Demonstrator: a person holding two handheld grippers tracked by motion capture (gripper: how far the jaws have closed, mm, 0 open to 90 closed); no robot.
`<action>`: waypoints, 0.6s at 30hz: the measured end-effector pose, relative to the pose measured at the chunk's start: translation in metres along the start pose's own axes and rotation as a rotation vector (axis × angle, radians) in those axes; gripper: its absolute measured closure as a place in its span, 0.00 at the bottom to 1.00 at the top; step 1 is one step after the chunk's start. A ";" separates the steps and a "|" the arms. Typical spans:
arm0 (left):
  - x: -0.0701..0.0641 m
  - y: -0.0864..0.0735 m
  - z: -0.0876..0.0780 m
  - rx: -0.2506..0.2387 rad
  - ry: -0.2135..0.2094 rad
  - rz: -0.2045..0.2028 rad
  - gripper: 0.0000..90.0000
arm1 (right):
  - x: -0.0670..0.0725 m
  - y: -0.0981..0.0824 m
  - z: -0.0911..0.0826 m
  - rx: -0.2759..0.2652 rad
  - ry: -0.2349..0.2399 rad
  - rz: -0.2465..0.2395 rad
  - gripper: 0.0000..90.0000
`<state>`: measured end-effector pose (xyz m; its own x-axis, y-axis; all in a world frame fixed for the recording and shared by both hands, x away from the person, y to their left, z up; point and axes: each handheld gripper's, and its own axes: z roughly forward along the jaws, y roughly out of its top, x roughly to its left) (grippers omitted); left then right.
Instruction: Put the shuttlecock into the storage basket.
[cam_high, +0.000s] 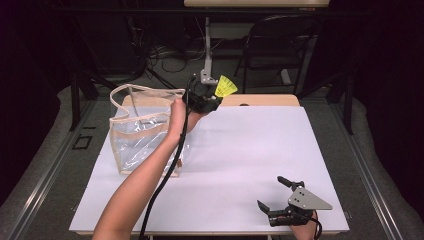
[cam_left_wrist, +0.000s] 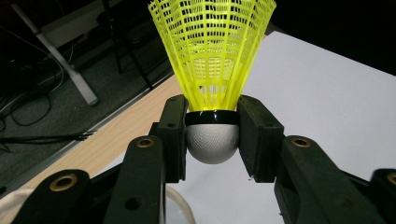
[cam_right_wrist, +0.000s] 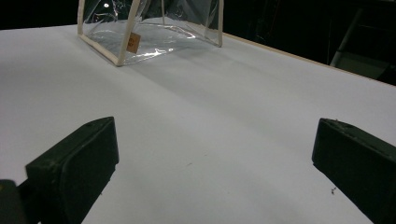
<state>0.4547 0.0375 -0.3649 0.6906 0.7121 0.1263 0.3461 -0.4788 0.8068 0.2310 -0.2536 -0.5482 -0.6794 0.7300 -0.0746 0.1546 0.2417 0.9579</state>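
Yellow shuttlecock (cam_left_wrist: 212, 70), held up beside clear bag (cam_high: 145, 127), clamped at white cork head in left hand-held gripper (cam_left_wrist: 212, 140). Probably very light, with fragile, springy skirt; best gripped at firm cork. Right hand-held gripper (cam_right_wrist: 210, 163) wide apart, empty, low over counter (cam_right_wrist: 210, 116).

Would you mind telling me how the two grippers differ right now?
The left gripper is shut on a yellow shuttlecock, raised beside the clear bag; the right gripper is open and holds nothing. The left is at the table's far edge, the right at the near edge. Both have black jaws.
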 end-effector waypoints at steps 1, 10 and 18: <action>0.001 0.000 -0.001 -0.001 0.002 0.000 0.72 | 0.000 0.000 0.000 0.001 -0.001 0.000 0.00; 0.007 -0.001 -0.007 -0.008 0.015 0.001 0.72 | 0.000 0.000 0.000 0.004 -0.003 -0.003 0.00; 0.011 -0.001 -0.012 -0.010 0.023 -0.001 0.72 | 0.000 0.000 -0.001 0.003 -0.006 0.001 0.00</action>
<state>0.4543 0.0520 -0.3574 0.6756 0.7242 0.1383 0.3408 -0.4731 0.8124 0.2300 -0.2541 -0.5477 -0.6748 0.7342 -0.0751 0.1576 0.2427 0.9572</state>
